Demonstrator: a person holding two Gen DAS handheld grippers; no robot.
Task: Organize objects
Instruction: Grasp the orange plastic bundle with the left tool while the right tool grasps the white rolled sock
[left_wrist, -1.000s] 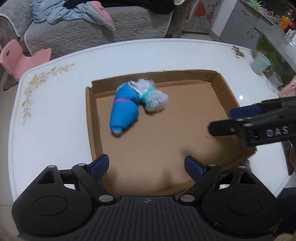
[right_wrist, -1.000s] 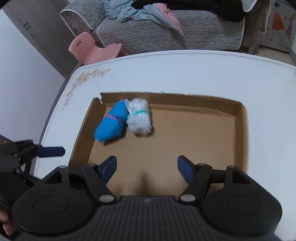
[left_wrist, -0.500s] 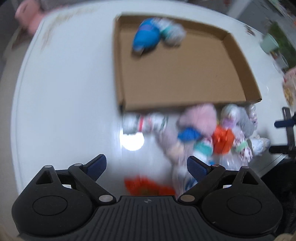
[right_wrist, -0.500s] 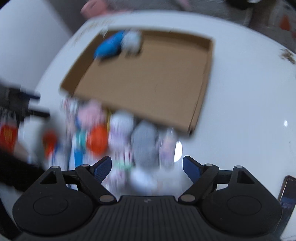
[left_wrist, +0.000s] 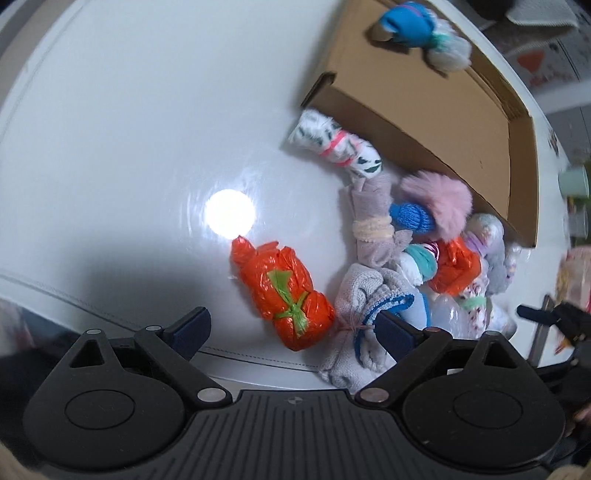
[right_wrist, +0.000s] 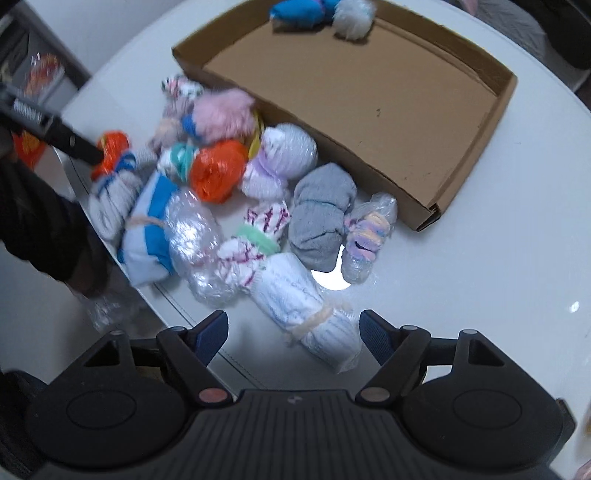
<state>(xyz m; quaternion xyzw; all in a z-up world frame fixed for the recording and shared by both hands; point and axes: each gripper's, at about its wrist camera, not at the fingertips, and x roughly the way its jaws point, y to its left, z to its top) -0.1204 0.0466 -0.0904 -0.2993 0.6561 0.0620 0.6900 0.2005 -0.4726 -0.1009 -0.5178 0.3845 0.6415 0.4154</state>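
The left gripper (left_wrist: 291, 328) hangs over the near edge of the white table (left_wrist: 110, 147) with its jaws spread wide. An orange bag bundle (left_wrist: 284, 295) tied with a green strip lies in the gap between them, but neither pad presses on it. The right-hand fingertip (left_wrist: 395, 328) sits over a grey cloth roll (left_wrist: 365, 295) with a blue stripe; whether it touches the cloth is hard to tell from this angle.

The right gripper (right_wrist: 291, 332) points down at the same pile from the other side. Its jaws are closing, with a white knitted roll (right_wrist: 306, 310) tied with pale yarn lying between them, and the pads stand clear of it on both sides.

The rest of the bundles lie heaped against the near wall of the cardboard tray (right_wrist: 369, 92): a pink fluffy one (right_wrist: 225, 114), a second orange bag (right_wrist: 218, 170), a grey sock ball (right_wrist: 321, 214) and several clear plastic-wrapped rolls. Inside the tray, at its far corner, lie a blue bundle (right_wrist: 295, 11) and a white bundle (right_wrist: 351, 18), touching each other.
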